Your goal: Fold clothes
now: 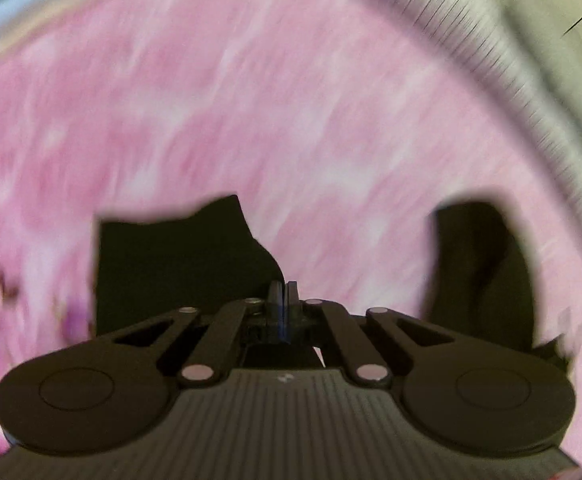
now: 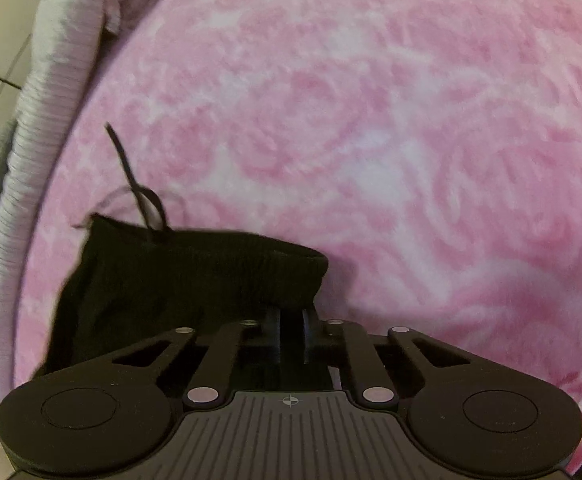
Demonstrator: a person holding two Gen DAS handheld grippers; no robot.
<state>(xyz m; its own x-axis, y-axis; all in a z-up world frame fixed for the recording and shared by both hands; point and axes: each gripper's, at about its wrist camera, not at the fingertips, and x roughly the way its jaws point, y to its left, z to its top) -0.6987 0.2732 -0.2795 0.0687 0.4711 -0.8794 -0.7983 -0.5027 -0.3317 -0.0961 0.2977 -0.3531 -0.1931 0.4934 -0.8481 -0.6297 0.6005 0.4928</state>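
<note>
A fluffy pink-and-white blanket (image 2: pixel 391 140) covers the surface, with a ribbed white edge (image 2: pixel 43 128) along its side. On it lies a black garment (image 2: pixel 179 276), drawstring (image 2: pixel 131 172) trailing. The right gripper (image 2: pixel 291 320) is clenched on its waistband; the left gripper (image 1: pixel 282 294), blurred, pinches another fold of the black cloth.

Soft, even indoor light, no glare. The left wrist view smears heavily with motion blur; the right wrist view stays sharp. Fisheye bending darkens both frames' corners.
</note>
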